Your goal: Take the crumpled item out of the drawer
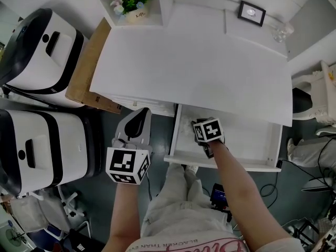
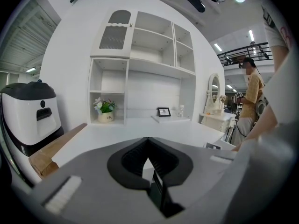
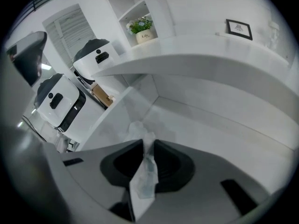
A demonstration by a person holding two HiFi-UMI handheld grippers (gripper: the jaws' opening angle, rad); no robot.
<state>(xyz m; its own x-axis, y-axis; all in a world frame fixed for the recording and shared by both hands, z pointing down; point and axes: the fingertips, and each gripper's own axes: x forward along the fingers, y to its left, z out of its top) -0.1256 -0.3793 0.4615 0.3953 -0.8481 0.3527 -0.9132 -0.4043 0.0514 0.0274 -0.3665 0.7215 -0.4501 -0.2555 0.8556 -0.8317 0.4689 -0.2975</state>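
Surface (image 1: 199, 62): white, smooth, painted-looking, soft satin sheen. Drawer (image 1: 252, 140): same white smooth finish inside. Crumpled item (image 3: 145, 171): thin, white, wrinkled, looks like tissue paper, matt. Right gripper (image 3: 145, 144) and left gripper (image 2: 148, 146): grey matt plastic shells, black ribbed rubbery pads. Two appliances (image 1: 47, 51): glossy white and black plastic. Board (image 1: 86, 72): brown, looks like wood, matt.

Hidden or too small
Cannot see the rear of the drawer (image 1: 252, 143) under the desk top (image 1: 199, 62); cannot read the framed picture (image 1: 251, 12).
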